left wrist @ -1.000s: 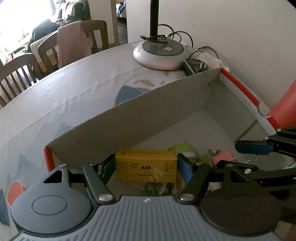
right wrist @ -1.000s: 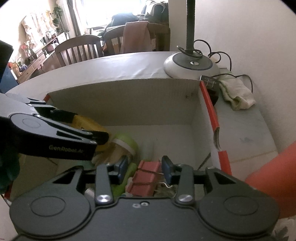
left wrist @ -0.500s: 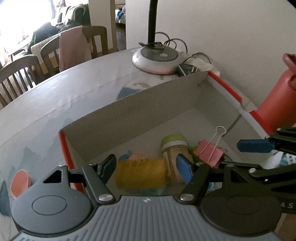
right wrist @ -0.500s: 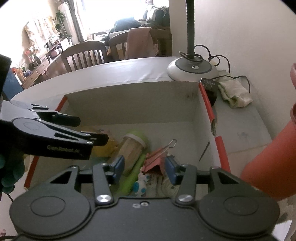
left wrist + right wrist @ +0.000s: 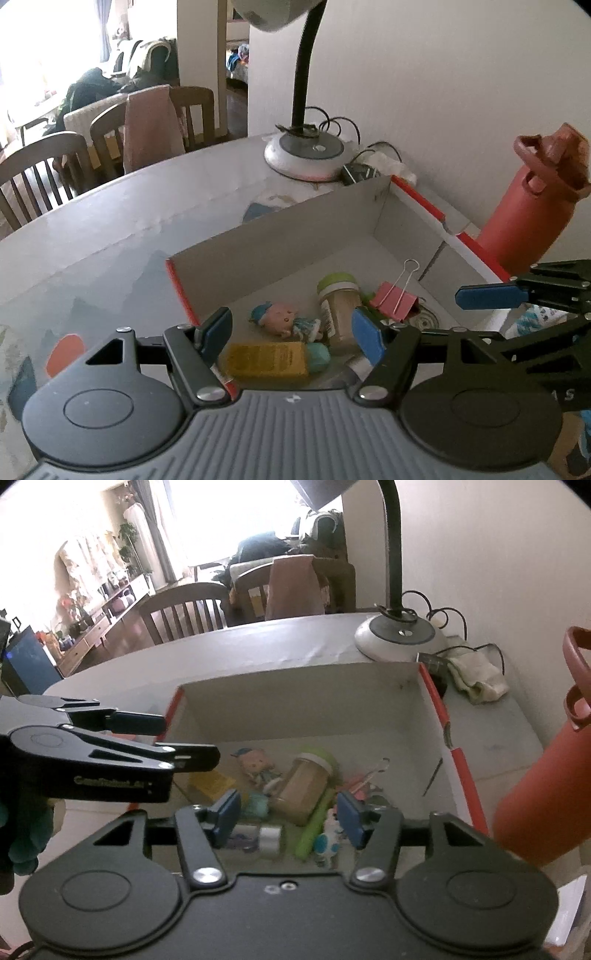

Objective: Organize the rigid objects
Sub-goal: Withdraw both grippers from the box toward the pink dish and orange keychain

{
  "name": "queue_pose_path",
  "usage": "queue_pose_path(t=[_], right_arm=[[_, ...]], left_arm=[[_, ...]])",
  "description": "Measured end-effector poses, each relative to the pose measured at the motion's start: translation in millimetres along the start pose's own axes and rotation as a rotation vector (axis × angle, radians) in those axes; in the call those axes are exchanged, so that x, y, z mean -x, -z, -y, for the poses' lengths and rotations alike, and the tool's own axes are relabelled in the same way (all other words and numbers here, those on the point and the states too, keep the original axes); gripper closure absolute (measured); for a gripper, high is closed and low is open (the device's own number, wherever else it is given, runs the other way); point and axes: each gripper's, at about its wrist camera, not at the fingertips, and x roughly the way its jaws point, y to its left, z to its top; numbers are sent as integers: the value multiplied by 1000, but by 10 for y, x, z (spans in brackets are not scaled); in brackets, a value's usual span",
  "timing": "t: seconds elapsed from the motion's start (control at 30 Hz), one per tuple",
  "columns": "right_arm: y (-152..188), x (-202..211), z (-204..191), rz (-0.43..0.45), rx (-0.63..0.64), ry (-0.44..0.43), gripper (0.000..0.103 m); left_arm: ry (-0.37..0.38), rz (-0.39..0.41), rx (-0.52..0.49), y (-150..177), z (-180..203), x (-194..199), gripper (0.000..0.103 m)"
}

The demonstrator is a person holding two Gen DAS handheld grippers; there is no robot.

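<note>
Both claws are hovering just above the near edge of the cardboard box (image 5: 314, 221), spread wide and gripping nothing: the left claw (image 5: 291, 338) is sitting low center in its frame, the right claw (image 5: 286, 818) same deal in its own view. All the stuff is lying piled at the near end of the box: yellow box (image 5: 267, 360), little doll (image 5: 286, 323), spice jar (image 5: 340, 306), pink binder clip (image 5: 393, 301). Honestly I'd say the drop is finished, so the trick now is lifting straight up, keeping the fingers off the box wall, and not bumping the red bottle (image 5: 532, 199) standing at right on the surface (image 5: 110, 229).
</note>
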Motion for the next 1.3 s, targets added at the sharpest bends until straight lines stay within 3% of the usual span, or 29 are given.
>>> queue_pose_path(t=[0.27, 0.37, 0.7, 0.8, 1.3], right_arm=[[51, 132, -305, 32, -15, -4, 38], [77, 160, -456, 46, -11, -3, 33], [143, 173, -1031, 77, -3, -29, 19], [155, 146, -1209, 87, 2, -41, 16], [196, -211, -2074, 49, 70, -75, 13]], left_arm=[[15, 32, 20, 140, -260, 361, 32], [15, 43, 23, 207, -369, 483, 24], [18, 64, 40, 415, -798, 813, 23], [20, 64, 53, 482, -940, 875, 19], [-38, 59, 113, 754, -1784, 977, 12]])
